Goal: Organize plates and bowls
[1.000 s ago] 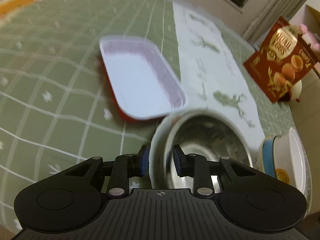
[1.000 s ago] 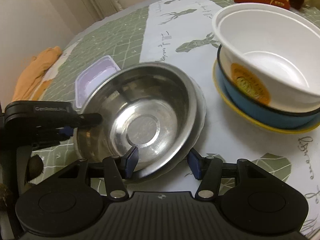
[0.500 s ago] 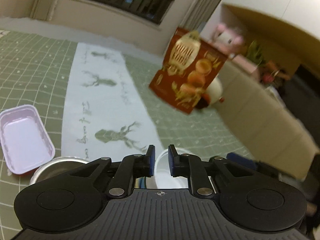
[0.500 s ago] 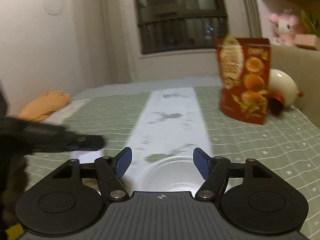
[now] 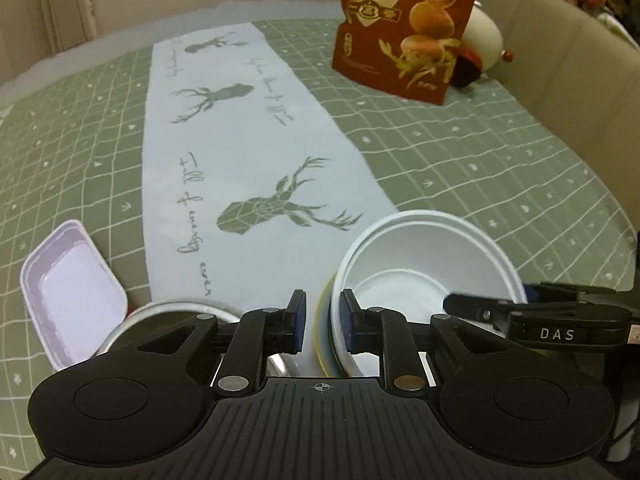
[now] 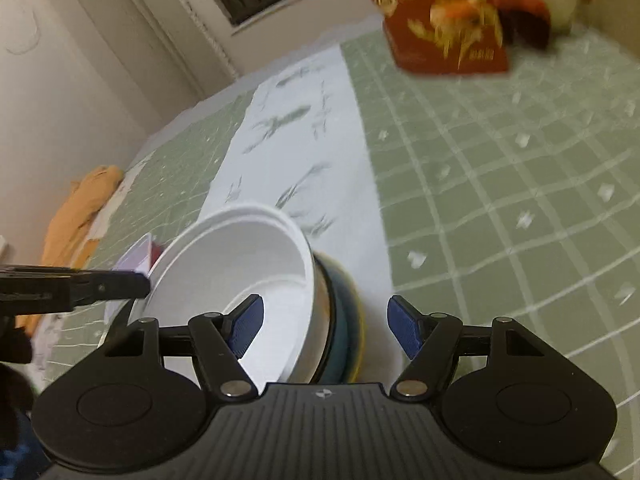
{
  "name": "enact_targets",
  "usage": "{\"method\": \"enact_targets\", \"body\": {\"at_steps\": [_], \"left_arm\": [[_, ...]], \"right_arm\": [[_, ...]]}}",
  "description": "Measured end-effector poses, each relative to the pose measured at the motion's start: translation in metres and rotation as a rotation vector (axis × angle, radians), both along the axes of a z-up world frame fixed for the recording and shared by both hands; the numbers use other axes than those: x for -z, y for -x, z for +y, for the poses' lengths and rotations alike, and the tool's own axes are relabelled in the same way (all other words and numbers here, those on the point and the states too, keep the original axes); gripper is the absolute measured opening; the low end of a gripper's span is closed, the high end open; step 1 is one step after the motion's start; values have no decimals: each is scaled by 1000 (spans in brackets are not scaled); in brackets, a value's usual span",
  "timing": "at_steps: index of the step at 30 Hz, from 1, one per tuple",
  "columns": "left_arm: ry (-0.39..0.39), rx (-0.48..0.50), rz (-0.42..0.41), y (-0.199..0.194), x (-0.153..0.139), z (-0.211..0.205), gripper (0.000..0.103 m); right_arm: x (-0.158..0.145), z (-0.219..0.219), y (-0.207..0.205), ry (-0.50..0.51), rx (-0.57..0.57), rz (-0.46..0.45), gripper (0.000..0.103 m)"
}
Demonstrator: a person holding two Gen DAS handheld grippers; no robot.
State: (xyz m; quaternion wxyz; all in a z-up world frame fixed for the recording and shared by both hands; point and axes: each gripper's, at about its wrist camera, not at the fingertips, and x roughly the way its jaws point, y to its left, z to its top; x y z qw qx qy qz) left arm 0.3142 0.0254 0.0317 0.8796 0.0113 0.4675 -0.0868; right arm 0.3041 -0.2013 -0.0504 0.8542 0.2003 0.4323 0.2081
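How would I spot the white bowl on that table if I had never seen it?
Start at the pale deer-printed runner down the green checked tablecloth. At its near end, on the right, a plain white round bowl sits on top of a stack; its neighbours are a steel bowl and a rectangular lilac tray.

Readable text: two items.
"QUAIL EGGS" is printed on the red-brown snack bag (image 5: 404, 24); "DAS" stands in white on the black right gripper (image 5: 560, 334); the runner's script is illegible.

Quail-egg bag (image 5: 404, 28) upright on green checked cloth (image 5: 460, 160); deer runner (image 5: 240, 140) centre.
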Motion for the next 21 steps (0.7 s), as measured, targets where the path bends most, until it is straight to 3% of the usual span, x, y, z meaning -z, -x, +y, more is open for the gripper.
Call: {"method": "enact_targets", "body": {"at_steps": [3, 6, 15, 17, 21], "left_arm": [[10, -3, 41, -6, 9, 0, 25], [21, 0, 73, -8, 17, 0, 27], [18, 40, 56, -2, 15, -8, 28], [11, 34, 52, -5, 15, -7, 43], [-18, 43, 66, -14, 14, -10, 49]], "right_arm": [[18, 0, -9, -52, -22, 93, 70], [25, 4, -13, -58, -36, 115, 70], [30, 19, -16, -55, -77, 152, 67], [33, 19, -19, -39, -66, 162, 62], [37, 12, -20, -39, -42, 173, 60]]}}
